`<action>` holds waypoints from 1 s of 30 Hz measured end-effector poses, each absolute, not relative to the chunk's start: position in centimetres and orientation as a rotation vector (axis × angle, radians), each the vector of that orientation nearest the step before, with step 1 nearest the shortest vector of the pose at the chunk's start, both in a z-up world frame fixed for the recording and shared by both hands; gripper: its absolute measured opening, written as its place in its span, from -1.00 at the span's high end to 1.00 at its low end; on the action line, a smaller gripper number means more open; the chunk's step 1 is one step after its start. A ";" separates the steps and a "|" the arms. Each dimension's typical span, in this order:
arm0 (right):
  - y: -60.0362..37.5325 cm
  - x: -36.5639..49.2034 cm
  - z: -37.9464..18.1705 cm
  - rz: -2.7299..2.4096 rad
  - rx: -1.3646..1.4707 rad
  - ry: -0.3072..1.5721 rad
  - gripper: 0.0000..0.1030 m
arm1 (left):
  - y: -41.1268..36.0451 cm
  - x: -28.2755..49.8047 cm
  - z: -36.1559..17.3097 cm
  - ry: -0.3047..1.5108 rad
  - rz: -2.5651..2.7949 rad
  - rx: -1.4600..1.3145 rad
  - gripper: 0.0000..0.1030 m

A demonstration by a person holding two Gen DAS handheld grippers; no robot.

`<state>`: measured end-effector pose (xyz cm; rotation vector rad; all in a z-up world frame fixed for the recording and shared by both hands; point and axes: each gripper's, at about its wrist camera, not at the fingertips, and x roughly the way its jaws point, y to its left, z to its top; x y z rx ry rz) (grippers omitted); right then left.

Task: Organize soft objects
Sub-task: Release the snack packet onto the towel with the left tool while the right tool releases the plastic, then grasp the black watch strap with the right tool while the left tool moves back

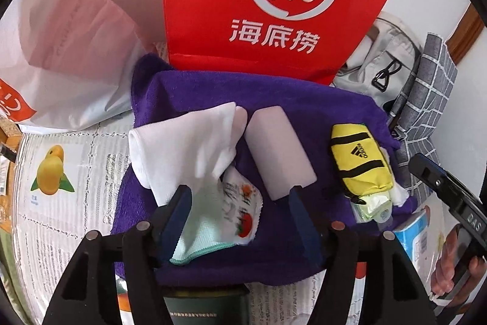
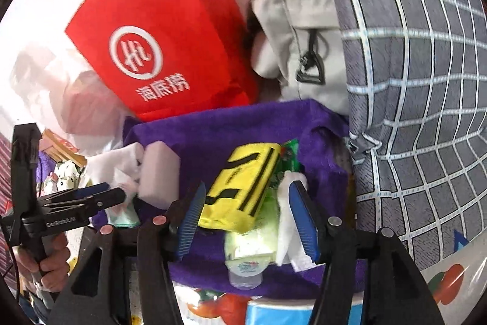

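The purple towel (image 1: 243,93) is viewed closely from above by both wrist cameras, looking forward. The red bag (image 1: 274,5) (image 2: 170,35), upper frame, is shared.

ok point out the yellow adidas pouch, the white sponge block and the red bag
yellow adidas pouch (image 1: 360,160): left wrist view, logo panel
white sponge block (image 1: 281,151): left wrist view, top face
red bag (image 2: 170,29): right wrist view, front face above the logo

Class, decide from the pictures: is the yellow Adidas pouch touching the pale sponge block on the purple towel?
Apart. The left wrist view shows bare purple towel between the sponge block and the yellow pouch; the right wrist view shows the same gap.
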<state>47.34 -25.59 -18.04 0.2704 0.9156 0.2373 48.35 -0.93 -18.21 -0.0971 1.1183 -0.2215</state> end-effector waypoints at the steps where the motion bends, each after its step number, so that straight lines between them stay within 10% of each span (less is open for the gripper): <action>1: -25.3 46.9 -17.5 0.239 0.257 0.903 -0.11 | -0.8 48.2 -17.9 1.114 -0.224 -0.098 -0.26; 21: -17.6 27.5 -19.3 0.344 0.121 0.971 -0.14 | -0.3 42.4 -9.6 0.906 -0.247 -0.074 -0.32; 30: -11.6 22.3 -23.6 0.427 -0.034 1.050 0.29 | 1.1 35.1 -10.1 0.917 -0.243 -0.032 -0.34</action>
